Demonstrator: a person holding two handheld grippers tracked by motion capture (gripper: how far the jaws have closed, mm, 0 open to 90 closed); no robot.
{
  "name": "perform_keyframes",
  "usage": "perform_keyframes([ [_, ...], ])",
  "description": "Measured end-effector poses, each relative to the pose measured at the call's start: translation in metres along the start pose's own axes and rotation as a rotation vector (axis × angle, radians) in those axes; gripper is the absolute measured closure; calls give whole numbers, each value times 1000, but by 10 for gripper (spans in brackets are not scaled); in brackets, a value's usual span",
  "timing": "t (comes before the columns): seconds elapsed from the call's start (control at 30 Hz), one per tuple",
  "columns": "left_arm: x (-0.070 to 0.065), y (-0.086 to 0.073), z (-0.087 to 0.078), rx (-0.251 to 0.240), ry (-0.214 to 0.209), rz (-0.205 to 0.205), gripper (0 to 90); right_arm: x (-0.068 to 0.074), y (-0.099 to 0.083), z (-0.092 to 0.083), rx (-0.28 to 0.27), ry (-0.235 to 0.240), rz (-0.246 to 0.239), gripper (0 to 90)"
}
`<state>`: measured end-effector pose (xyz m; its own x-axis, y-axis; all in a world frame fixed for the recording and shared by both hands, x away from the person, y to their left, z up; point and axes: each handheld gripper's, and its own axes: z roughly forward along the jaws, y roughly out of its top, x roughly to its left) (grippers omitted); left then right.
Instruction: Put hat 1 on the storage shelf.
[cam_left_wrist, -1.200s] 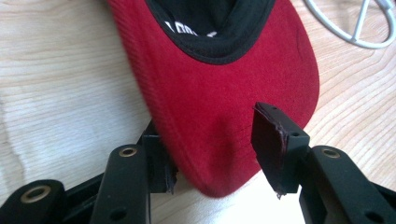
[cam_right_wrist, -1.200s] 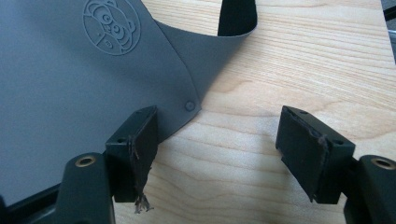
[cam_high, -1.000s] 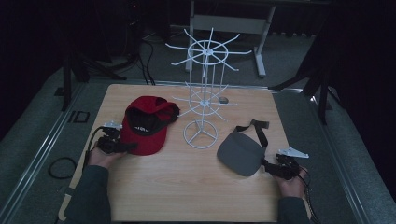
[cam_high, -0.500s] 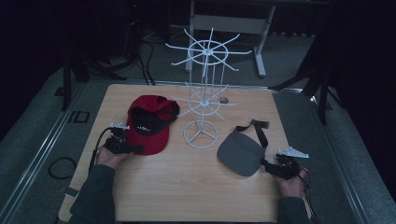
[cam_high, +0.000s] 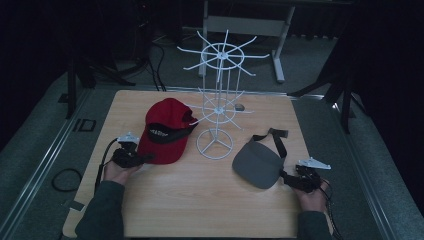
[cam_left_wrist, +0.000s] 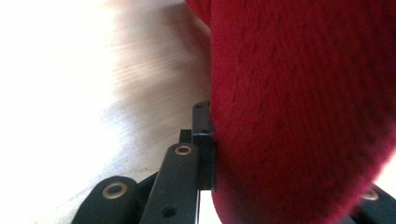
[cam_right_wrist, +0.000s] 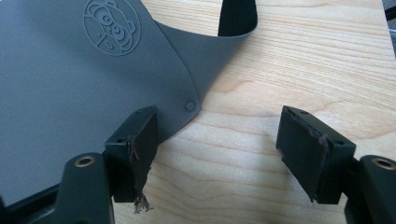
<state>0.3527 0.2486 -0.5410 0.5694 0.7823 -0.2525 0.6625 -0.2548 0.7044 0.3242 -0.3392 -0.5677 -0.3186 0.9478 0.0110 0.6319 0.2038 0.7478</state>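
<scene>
Left gripper (cam_high: 142, 159) has shifted slightly toward the red cap (cam_high: 165, 132); jaws just closed, now clamped on its fuzzy brim edge at table (cam_high: 200, 200) 9 o'clock. Right gripper (cam_right_wrist: 217, 154) unmoved, jaws spread wide, holding nothing, beside the smooth grey pouch (cam_right_wrist: 70, 84) with embossed bear logo, 4 o'clock.

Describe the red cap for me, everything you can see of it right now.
The red cap lies on the wooden table, left of the white wire rack, its brim toward the person. It looks like soft woven cloth, with a dark band bearing small print across the front. The left gripper has just been closing and is now clamped on the brim's edge; in the left gripper view the red fabric sits pressed against a black jaw pad. The rack's base stands just beside it.
</scene>
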Motion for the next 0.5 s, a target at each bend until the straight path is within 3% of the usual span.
perform_keyframes([
  [0.5,-3,8,-16,-84,31,11,848,0,0,0,0,3,1,291],
])
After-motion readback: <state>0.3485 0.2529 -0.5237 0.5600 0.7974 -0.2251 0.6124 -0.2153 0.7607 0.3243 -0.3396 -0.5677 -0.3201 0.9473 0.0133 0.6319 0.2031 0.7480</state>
